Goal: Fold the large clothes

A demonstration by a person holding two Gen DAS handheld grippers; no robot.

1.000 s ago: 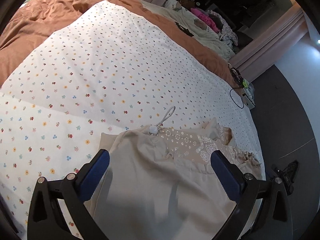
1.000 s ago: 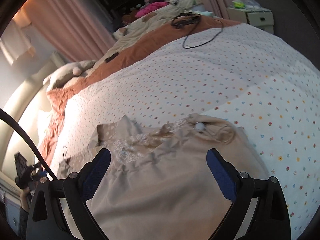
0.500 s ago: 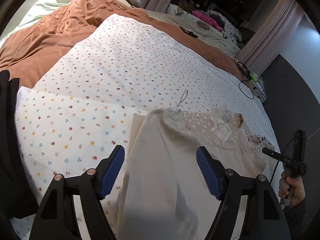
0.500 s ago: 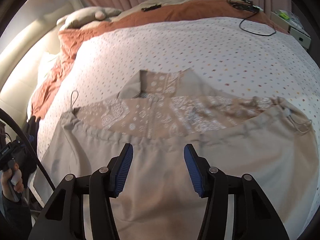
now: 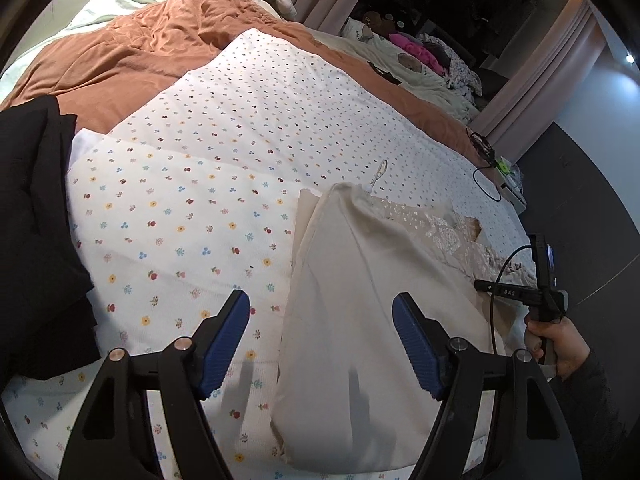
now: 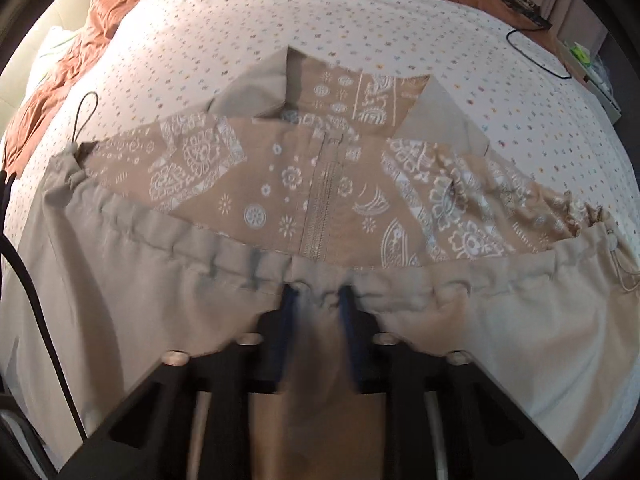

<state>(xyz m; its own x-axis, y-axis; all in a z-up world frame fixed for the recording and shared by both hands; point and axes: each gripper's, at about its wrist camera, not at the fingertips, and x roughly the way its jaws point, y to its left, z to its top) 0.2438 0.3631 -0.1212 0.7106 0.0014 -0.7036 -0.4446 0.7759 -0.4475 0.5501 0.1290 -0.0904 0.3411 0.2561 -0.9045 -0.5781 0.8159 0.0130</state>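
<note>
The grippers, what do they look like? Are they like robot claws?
A bit like claws. The left gripper has two black angular arms with silver bolts, and its fingers wear ribbed blue pads. The right gripper has the same black frame, silver bolts and blue pads, blurred here. From the left, it shows a pistol handle, white lettering, a black cable and a dark sleeve.

My right gripper [image 6: 316, 300] points steeply down at the beige jacket [image 6: 160, 280], its jaws just closed, pinching the gathered hem. My left gripper [image 5: 322, 344] hovers over the jacket's edge, jaws apart, touching nothing.
</note>
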